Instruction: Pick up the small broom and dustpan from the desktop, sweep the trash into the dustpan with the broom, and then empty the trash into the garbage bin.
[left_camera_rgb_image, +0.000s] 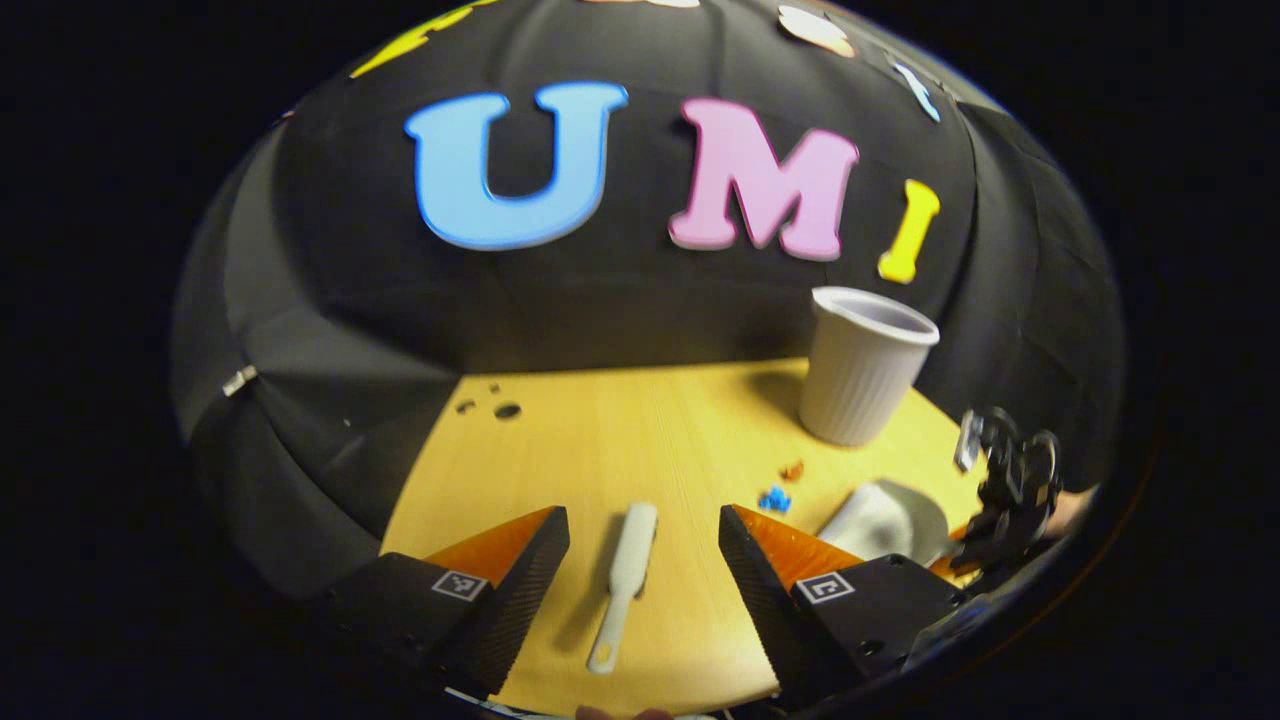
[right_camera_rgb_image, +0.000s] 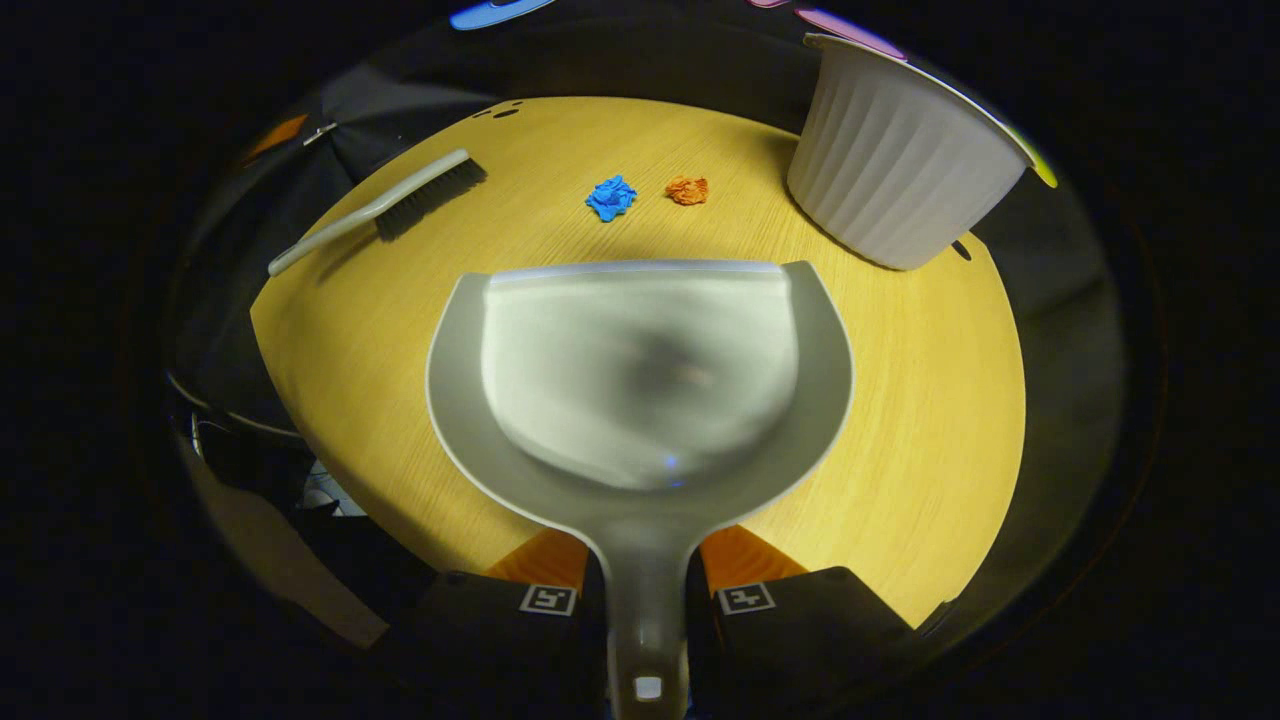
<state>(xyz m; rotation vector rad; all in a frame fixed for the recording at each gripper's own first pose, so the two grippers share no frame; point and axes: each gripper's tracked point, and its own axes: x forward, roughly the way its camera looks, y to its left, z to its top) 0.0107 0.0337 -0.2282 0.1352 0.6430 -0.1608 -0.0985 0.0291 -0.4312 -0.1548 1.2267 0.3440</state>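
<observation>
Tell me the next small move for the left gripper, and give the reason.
Probably lower the left gripper and close it on the handle of the small white broom with dark bristles. Its jaws stand open on either side of the broom, which lies flat on the yellow wooden desktop, while the right gripper is shut on the grey plastic dustpan, whose handle sits between its fingers.

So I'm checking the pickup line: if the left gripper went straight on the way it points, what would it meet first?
Probably the broom: it lies on the table between the open fingers of the left gripper, handle nearest. Depth is hard to judge.
</observation>
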